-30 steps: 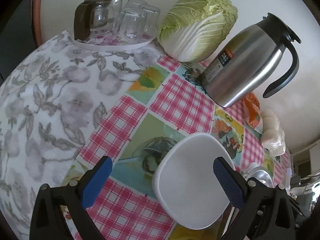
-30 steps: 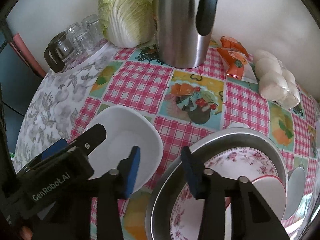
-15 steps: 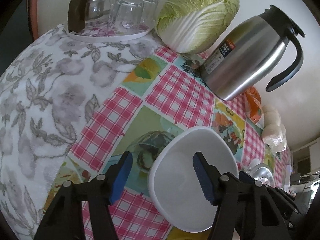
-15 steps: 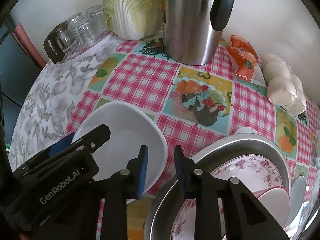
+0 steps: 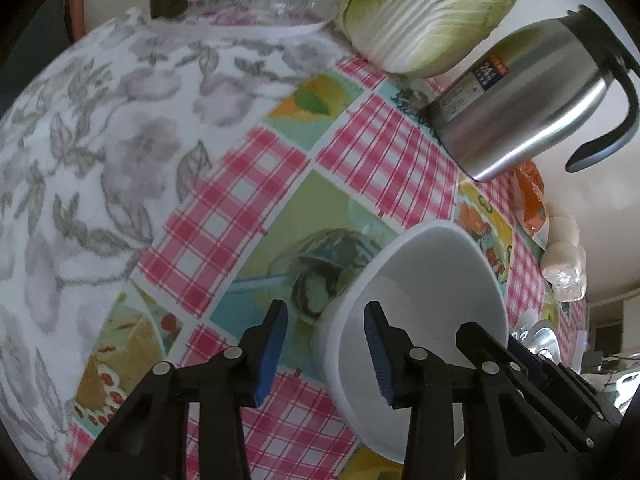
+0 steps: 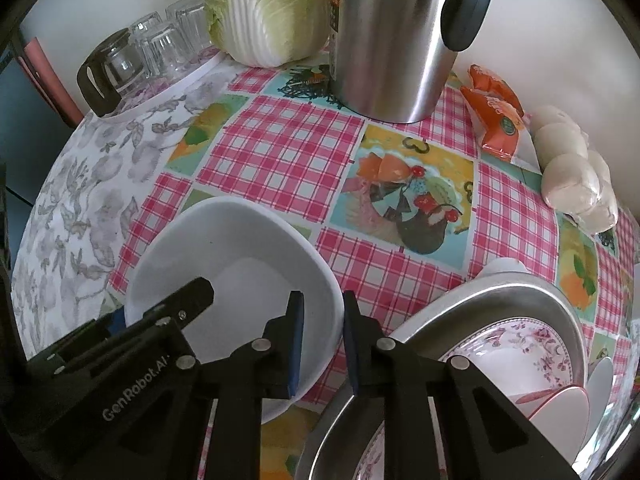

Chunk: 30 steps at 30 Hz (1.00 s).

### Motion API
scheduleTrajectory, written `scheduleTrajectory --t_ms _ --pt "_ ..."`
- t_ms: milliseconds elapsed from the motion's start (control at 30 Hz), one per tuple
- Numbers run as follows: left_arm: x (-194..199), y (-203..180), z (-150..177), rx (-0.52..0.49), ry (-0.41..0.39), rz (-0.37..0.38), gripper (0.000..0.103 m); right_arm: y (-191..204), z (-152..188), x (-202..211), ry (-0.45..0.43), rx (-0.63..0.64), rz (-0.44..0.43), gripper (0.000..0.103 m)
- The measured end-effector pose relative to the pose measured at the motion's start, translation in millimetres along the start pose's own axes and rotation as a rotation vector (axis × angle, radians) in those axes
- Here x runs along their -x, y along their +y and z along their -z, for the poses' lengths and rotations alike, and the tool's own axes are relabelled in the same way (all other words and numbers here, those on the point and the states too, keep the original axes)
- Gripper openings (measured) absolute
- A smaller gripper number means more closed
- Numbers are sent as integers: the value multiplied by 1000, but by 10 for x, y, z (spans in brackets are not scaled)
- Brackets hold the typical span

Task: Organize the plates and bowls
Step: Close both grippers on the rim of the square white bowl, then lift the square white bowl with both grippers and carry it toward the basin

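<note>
Bowl (image 6: 224, 264), white and empty, is seen on the checked cloth (image 6: 280, 152) at the lower left of the right wrist view and at the lower right of the left wrist view. Its rim is straddled on opposite sides by both grippers. The left gripper (image 5: 326, 354) has just been closing: one blue pad is outside the rim and one inside, with gaps still visible, so the wall is not yet pinched. The right gripper (image 6: 322, 344) has also just been closing and is nearly shut across the near rim; whether the pads press on it cannot be told. A metal basin (image 6: 520, 292) with a flowered plate (image 6: 520, 344) lies at the lower right of the right wrist view. A steel jug (image 6: 392, 40), a cabbage (image 6: 264, 12) and glasses (image 6: 160, 48) are ranged along the top.
</note>
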State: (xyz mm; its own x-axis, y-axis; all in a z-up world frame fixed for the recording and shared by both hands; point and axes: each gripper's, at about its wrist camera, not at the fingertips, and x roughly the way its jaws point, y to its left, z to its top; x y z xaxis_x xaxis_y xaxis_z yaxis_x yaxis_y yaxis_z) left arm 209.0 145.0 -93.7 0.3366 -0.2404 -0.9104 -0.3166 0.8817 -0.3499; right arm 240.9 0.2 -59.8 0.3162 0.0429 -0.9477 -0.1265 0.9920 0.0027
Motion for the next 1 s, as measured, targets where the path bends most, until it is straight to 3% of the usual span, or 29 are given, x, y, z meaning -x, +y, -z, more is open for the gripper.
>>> scheduleTrajectory --t_ms 133,333,400,667,1000 --pt "-27 63 7 45 8 33 41 11 -6 -34 4 2 1 19" --pt "-41 53 20 34 11 -12 26 50 -11 -61 12 14 7 19" --pt "-57 88 11 42 28 9 20 55 -5 -55 12 10 -15 19" --pt "-4 139 37 17 28 -51 17 151 72 4 4 8 -69 18" --pt "218 202 155 26 36 -58 17 219 216 286 -24 5 -122 18"
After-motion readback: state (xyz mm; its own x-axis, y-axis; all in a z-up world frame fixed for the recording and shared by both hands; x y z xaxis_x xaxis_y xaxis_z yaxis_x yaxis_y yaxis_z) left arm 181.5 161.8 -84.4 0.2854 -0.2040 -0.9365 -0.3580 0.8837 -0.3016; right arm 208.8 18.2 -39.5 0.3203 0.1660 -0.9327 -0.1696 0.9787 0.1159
